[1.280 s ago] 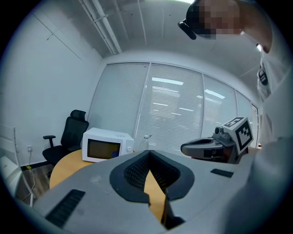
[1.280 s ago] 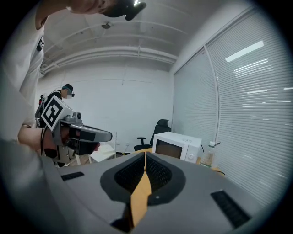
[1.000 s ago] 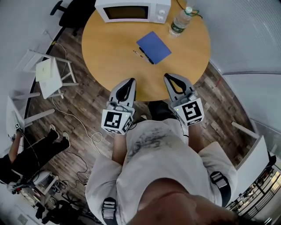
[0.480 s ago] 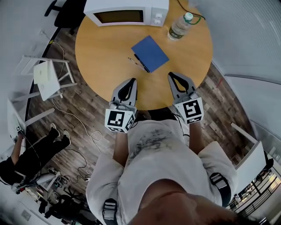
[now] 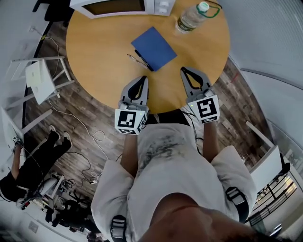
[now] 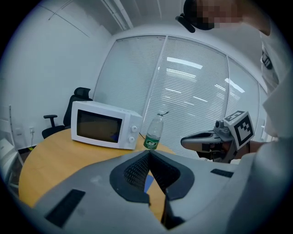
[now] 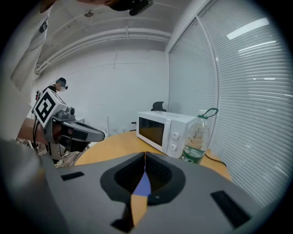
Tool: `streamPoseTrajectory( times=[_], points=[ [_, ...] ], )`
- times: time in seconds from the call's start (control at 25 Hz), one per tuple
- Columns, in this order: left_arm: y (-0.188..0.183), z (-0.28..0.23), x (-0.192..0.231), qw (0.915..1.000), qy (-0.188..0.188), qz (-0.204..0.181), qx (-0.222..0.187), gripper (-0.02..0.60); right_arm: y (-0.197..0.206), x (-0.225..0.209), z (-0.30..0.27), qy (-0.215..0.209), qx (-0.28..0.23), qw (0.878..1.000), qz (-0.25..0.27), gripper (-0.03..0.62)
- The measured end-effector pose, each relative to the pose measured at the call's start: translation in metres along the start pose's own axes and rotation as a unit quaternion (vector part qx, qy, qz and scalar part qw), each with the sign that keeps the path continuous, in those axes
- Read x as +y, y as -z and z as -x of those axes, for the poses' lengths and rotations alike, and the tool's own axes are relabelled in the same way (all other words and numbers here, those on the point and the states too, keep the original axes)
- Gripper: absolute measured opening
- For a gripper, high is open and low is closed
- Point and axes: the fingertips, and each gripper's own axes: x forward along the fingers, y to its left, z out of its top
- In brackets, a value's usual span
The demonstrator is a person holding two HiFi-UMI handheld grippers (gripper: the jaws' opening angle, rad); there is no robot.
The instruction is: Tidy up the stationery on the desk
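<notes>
1. The left claw (image 5: 142, 79) was closed and empty, over the table's (image 5: 94, 61) near edge.
2. The right claw (image 5: 183, 71) was likewise closed and empty, alongside.
3. The notebook (image 5: 154, 46) lay flat mid-table, ahead of both claws.
4. The pen (image 5: 143, 60) lay along the notebook's left edge, with a thinner pen (image 5: 133, 58) just beside it.
5. The microwave (image 5: 118, 5) and bottle (image 5: 189, 18) stood at the far edge.

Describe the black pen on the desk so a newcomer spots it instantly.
On the round wooden table, find the blue notebook lying flat near its middle. The black pen lies along the notebook's left edge in the head view. It is darker and thicker than the thin pen just left of it.
</notes>
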Motion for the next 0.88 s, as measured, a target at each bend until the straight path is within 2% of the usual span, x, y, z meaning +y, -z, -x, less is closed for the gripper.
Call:
streamPoseTrajectory(
  times=[0.32,0.6,0.88],
  points=[
    [0.042,-0.035,0.005,0.9994,-0.009,-0.007,0.032,0.008,0.041,-0.007,-0.024,-0.026,0.025,0.999,0.002,0.063],
    [0.087,-0.067,0.011,0.9976,-0.011,0.004,0.069,0.008,0.079,-0.022,-0.049,-0.029,0.049,0.998,0.010,0.063],
    [0.124,-0.095,0.013,0.9933,0.002,-0.016,0.115,0.009,0.118,-0.020,-0.083,-0.059,0.088,0.994,0.029,0.063]
  ],
)
